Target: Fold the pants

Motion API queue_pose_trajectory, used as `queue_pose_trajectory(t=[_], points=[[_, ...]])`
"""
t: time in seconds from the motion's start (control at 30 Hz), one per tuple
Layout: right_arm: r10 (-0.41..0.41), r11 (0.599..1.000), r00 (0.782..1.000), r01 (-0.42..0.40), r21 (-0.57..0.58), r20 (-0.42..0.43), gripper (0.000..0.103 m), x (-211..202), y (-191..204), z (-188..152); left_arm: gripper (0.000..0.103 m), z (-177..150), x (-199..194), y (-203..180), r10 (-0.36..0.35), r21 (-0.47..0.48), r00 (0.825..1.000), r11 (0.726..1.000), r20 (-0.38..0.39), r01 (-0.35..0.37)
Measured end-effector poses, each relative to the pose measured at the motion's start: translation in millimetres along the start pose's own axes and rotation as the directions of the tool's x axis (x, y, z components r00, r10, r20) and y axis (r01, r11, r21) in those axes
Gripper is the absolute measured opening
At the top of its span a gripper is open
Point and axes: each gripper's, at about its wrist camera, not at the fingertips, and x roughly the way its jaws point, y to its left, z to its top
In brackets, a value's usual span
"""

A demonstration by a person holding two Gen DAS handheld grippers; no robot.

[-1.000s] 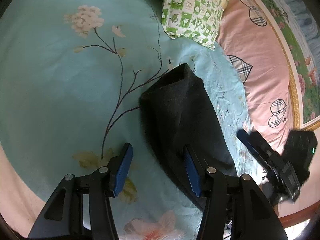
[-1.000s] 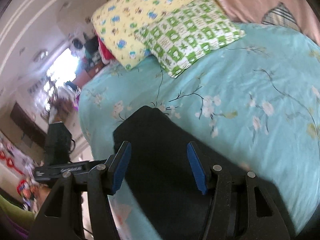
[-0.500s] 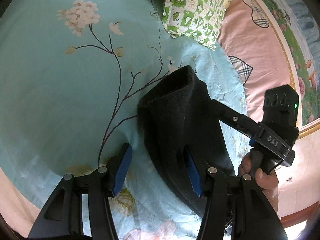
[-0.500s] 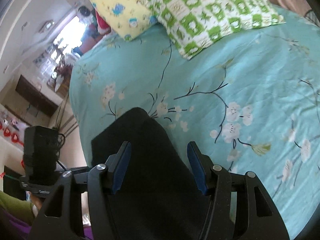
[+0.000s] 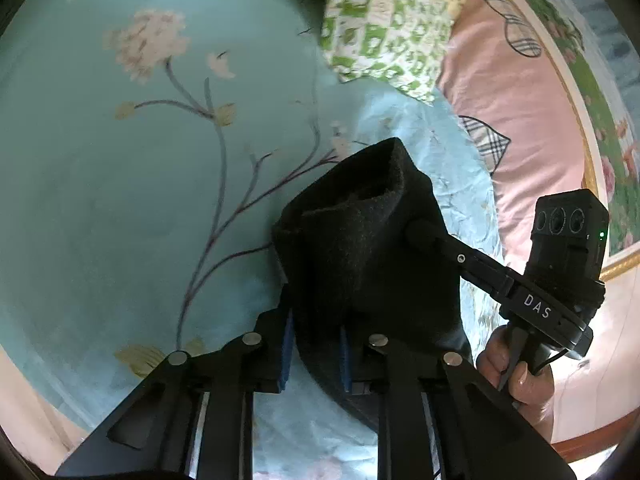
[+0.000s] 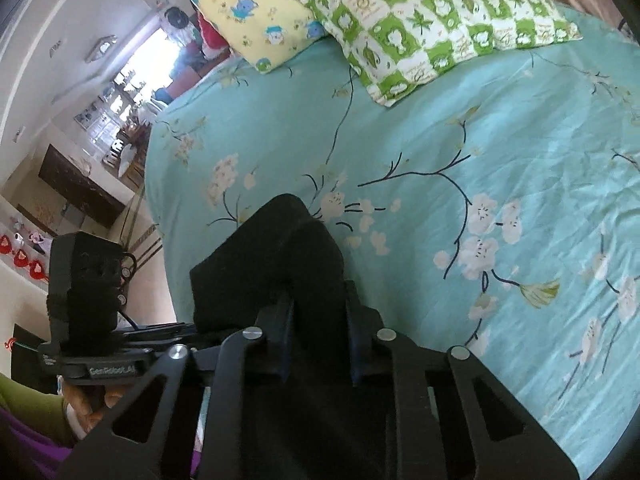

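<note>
The dark charcoal pants (image 5: 368, 248) lie folded in a long strip on the turquoise floral bedsheet (image 5: 120, 200). My left gripper (image 5: 314, 350) is shut on the near left edge of the pants. My right gripper (image 6: 318, 340) is shut on the opposite edge of the pants (image 6: 280, 256), whose far end bunches up and lifts. The right gripper also shows in the left wrist view (image 5: 424, 236), reaching in from the right and pinching the cloth. The left gripper's body shows at the left of the right wrist view (image 6: 92, 312).
A green checked pillow (image 5: 384, 36) and a yellow cartoon pillow (image 6: 248, 4) lie at the head of the bed. A pink quilt (image 5: 520, 120) runs along the right side. Beyond the bed's left edge are room furniture and a bright window (image 6: 160, 52).
Both grippers have closed from open onto the pants' edges. The right gripper moved in over the cloth, and the far end of the pants has bunched and lifted.
</note>
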Motion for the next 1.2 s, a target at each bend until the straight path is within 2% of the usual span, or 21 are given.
queue_pose_trajectory(t=[0.27, 0.57, 0.77, 0.9, 1.1, 1.2], points=[[0.032, 0.999, 0.992, -0.033, 0.001, 0.121, 0.019, -49, 8, -13, 0.016, -7, -36, -45, -0.050, 0.095, 0.997, 0.995, 0.061, 0.044], [0.044, 0.998, 0.962, -0.052, 0.024, 0.270, 0.018, -116, 12, -36, 0.016, -30, -64, -114, -0.144, 0.267, 0.986, 0.956, 0.080, 0.118], [0.026, 0.997, 0.930, -0.049, 0.053, 0.368, 0.018, -158, 13, -63, 0.016, -51, -70, -152, -0.191, 0.353, 0.980, 0.921, 0.048, 0.162], [0.012, 0.996, 0.904, -0.049, 0.076, 0.427, 0.017, -184, 7, -88, 0.016, -76, -71, -182, -0.224, 0.422, 0.975, 0.884, 0.002, 0.202], [0.000, 0.988, 0.862, -0.077, 0.130, 0.507, 0.017, -217, -11, -130, 0.016, -110, -61, -225, -0.234, 0.511, 0.971, 0.829, -0.051, 0.227], [-0.014, 0.984, 0.848, -0.082, 0.157, 0.530, 0.017, -228, -21, -150, 0.016, -127, -52, -240, -0.227, 0.540, 0.971, 0.809, -0.080, 0.234]])
